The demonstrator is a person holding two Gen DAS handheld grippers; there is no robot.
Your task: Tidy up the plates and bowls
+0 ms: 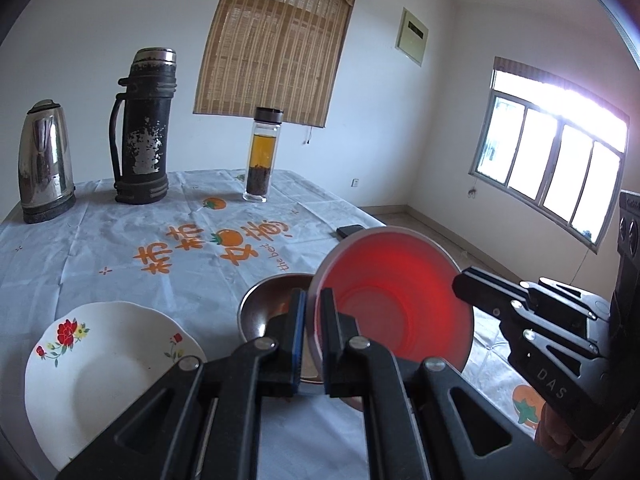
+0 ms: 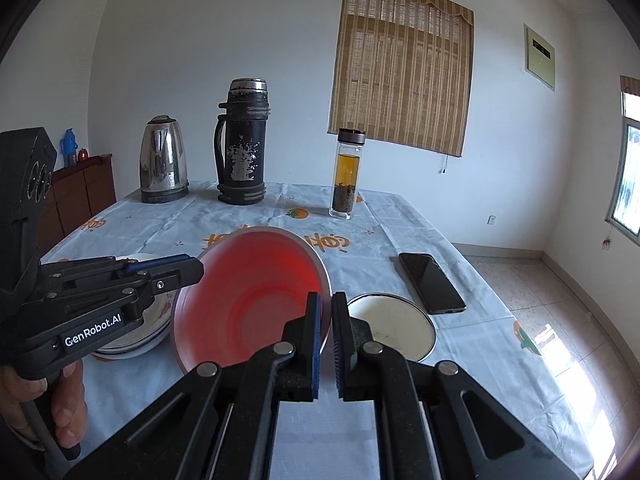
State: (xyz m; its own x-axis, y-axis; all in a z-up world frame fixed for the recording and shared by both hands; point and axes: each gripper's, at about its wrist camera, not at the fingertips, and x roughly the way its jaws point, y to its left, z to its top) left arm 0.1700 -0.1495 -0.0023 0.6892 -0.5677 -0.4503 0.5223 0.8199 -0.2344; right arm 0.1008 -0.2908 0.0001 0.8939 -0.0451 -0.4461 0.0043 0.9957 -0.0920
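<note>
A translucent red bowl (image 1: 394, 300) is held tilted above the table between both grippers. My left gripper (image 1: 314, 300) is shut on its left rim, and my right gripper (image 2: 326, 304) is shut on its right rim (image 2: 256, 300). A metal bowl (image 1: 272, 304) sits under it on the table. A white flowered plate (image 1: 100, 368) lies at the left in the left wrist view; in the right wrist view a stack of flowered plates (image 2: 132, 344) shows behind the left gripper (image 2: 196, 270). A white enamel dish (image 2: 394, 328) sits right of the red bowl.
A steel kettle (image 2: 164, 160), a black thermos (image 2: 242, 144) and a glass tea bottle (image 2: 346, 174) stand at the table's far side. A black phone (image 2: 432, 282) lies at the right. The table's right edge drops to the tiled floor (image 2: 560, 312).
</note>
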